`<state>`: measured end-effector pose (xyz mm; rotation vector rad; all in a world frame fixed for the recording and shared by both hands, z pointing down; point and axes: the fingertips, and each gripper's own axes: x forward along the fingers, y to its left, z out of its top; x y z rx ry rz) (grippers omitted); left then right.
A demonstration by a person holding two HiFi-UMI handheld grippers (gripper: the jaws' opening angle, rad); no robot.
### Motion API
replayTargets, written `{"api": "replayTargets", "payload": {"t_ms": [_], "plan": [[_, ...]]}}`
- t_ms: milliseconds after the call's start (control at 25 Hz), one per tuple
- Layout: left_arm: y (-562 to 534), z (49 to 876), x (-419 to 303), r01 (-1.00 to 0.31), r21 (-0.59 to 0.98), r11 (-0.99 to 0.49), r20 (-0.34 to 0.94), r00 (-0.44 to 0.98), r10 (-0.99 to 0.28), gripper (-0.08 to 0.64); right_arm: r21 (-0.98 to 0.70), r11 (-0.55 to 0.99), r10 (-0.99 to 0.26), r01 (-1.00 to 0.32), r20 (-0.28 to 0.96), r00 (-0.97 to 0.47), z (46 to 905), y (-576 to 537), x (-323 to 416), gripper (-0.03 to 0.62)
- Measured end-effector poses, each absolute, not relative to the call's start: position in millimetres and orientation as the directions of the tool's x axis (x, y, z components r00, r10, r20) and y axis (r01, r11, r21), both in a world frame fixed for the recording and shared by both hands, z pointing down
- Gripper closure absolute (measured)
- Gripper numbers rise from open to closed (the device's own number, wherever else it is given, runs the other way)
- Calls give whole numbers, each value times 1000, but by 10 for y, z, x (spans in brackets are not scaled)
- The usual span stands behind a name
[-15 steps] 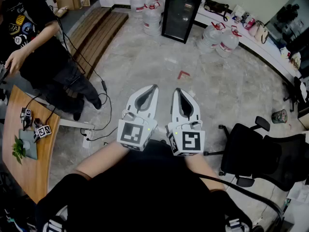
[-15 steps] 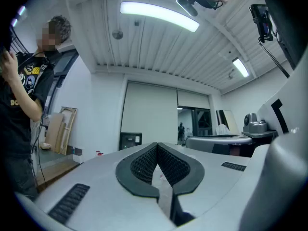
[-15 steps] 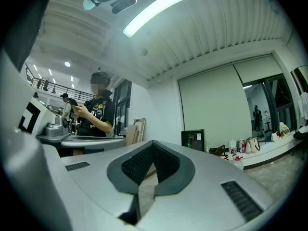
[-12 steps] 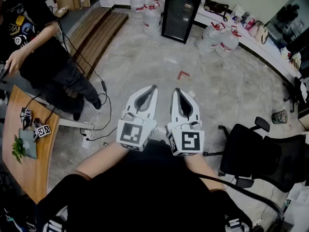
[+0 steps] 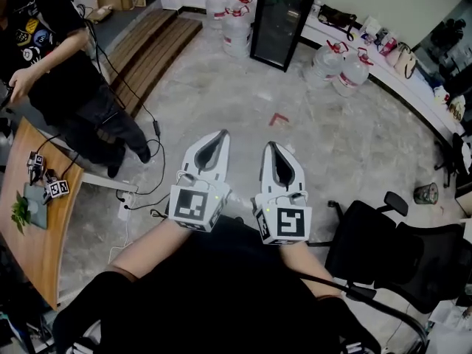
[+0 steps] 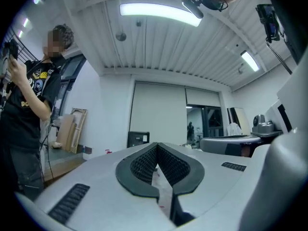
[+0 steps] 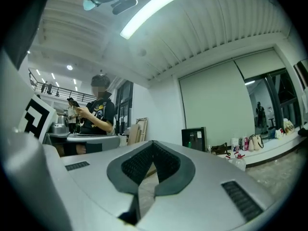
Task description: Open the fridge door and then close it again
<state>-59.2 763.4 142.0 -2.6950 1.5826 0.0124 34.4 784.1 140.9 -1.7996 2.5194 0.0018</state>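
A black fridge (image 5: 284, 17) with a glass door stands closed against the far wall, small in the left gripper view (image 6: 138, 138) and the right gripper view (image 7: 194, 138). Both white grippers are held side by side in front of the person's body, pointing level toward it from a few metres away. The left gripper (image 5: 223, 133) has its jaws shut with nothing between them. The right gripper (image 5: 268, 145) is likewise shut and holds nothing. Neither touches anything.
Several big water bottles (image 5: 234, 22) stand on the floor either side of the fridge. A person in black (image 5: 66, 72) stands at the left by a wooden table (image 5: 37, 249). A black office chair (image 5: 398, 257) is at the right. Cables (image 5: 151, 190) lie on the floor.
The head view has shifted forward slightly toward the fridge. Both grippers stay shut and together; the left one sits a little lower and further left in the picture.
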Motion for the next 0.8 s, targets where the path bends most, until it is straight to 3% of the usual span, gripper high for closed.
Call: {"api": "replayTargets", "payload": {"t_ms": [440,800], "plan": [[6829,1708,-409,-866,-1,-500,14,500,-866,552,9,321,-947,-947,-3,-321,1631,7024,448,577],[4952,2041,-431,-839,24,-543,20,544,-839,553,23,273,-961,-962,41,-272,1943,5133,351,577]]}}
